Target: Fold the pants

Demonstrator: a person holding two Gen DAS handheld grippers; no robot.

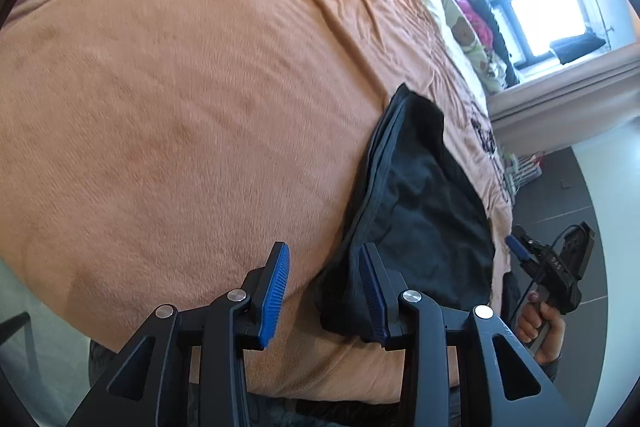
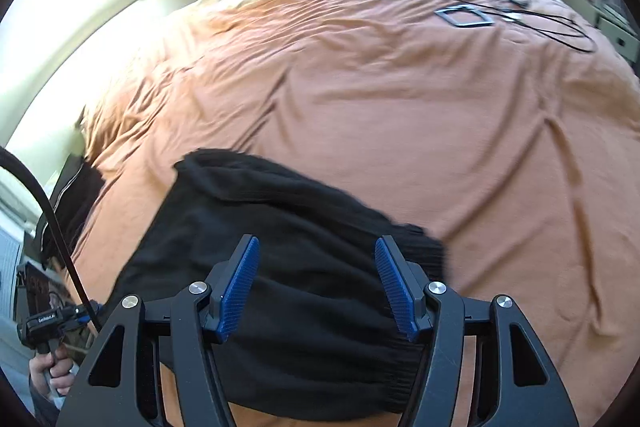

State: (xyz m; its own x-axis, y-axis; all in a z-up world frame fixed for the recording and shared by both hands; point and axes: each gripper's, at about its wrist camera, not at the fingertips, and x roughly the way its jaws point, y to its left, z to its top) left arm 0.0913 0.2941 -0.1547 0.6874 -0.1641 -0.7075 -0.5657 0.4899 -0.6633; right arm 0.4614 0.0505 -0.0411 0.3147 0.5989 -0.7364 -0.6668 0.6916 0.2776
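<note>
Orange bed (image 2: 400,107) carries black pants (image 2: 304,267) directly under the spread, empty right gripper (image 2: 316,283); left gripper (image 1: 324,291), jaws spread, sits beside them.

We find the right tool (image 2: 316,283) with its blue pads spread wide, hovering over the black pants (image 2: 288,267) and gripping nothing. The pants lie bunched on the bed's orange cover (image 2: 400,107). At far left, a hand (image 2: 50,373) holds the left tool (image 2: 52,321). A cable (image 2: 552,27) lies near the bed's far side.
</note>
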